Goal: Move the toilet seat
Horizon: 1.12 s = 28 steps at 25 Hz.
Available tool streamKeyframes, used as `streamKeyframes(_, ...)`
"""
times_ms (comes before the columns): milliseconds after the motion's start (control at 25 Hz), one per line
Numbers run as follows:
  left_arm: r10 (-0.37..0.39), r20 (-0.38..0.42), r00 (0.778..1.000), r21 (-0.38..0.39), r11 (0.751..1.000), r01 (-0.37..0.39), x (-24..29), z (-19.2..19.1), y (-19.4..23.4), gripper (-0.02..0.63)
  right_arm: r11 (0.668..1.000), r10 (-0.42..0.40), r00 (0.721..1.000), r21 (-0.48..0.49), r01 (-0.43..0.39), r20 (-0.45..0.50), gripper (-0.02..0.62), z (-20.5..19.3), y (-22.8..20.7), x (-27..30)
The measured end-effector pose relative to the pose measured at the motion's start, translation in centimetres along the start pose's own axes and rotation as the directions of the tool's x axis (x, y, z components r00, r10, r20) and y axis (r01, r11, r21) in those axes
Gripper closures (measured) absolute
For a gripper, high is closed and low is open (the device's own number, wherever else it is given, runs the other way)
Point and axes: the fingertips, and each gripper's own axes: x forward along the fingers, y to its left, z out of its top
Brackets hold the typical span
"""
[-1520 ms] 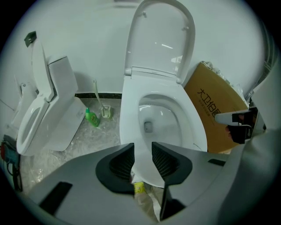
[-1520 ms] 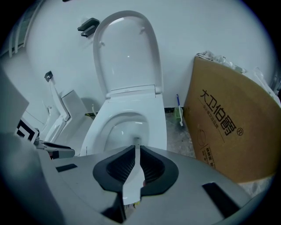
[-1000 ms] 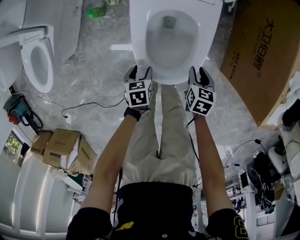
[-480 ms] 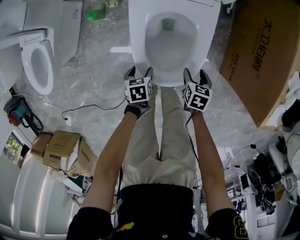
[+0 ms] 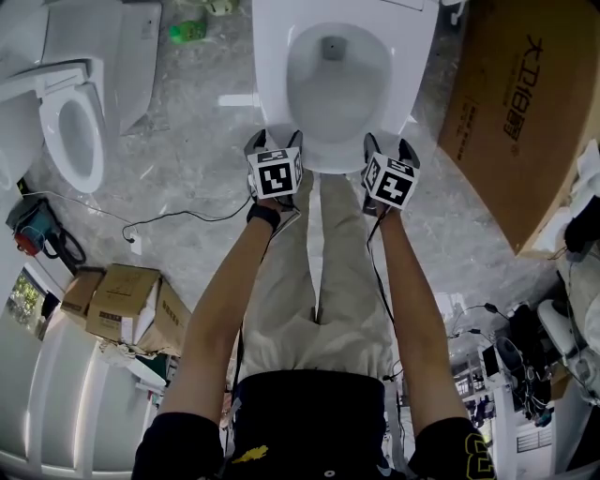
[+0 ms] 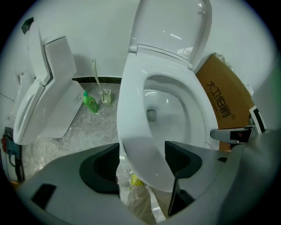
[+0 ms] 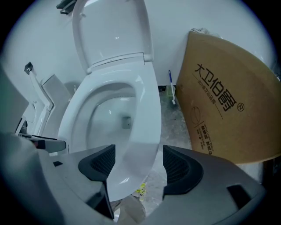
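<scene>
The white toilet seat (image 5: 328,161) lies down on the bowl, with the lid (image 6: 171,26) standing up behind it. My left gripper (image 5: 275,142) sits at the seat's front left and my right gripper (image 5: 387,145) at its front right. In the left gripper view the seat's rim (image 6: 131,114) runs between the jaws of the left gripper (image 6: 141,160). Those jaws have just been opening and the pads stand off the rim. In the right gripper view the rim (image 7: 145,118) likewise passes between the jaws of the right gripper (image 7: 136,165), which have just been opening wide.
A second toilet (image 5: 70,122) stands at the left. A large cardboard box (image 5: 525,103) leans close on the right. A green bottle (image 5: 190,28) lies by the wall. Small cartons (image 5: 122,295) and a cable (image 5: 178,214) lie on the marble floor at lower left.
Both grippers have sunk a little towards the seat's front edge, and their jaws stand wider apart than before. The seat itself looks unmoved.
</scene>
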Motion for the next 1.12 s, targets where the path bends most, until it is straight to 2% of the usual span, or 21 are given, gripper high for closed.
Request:
streamKeyframes(640, 0.04, -0.078, 0.996, -0.078, 0.996, -0.046, 2.5, -1.0, -0.1, 0.268, 1.0, -0.026, 0.998, 0.011, 0.026, -0.065, 0.249, -1.3, 0.0, 2.0)
streamKeyframes(760, 0.057, -0.096, 0.994, -0.093, 0.993, -0.066, 2.2, -0.8, 0.2, 0.267, 0.999, -0.031, 0.997, 0.039, 0.034, -0.069, 0.249, -1.4, -0.1, 2.1)
streamKeyframes(1120, 0.042, -0.134, 0.99, -0.107, 0.993, -0.057, 3.9, -1.9, 0.3, 0.262, 0.996, -0.005, 0.992, 0.09, 0.016, -0.123, 0.25, -2.0, -0.4, 2.4)
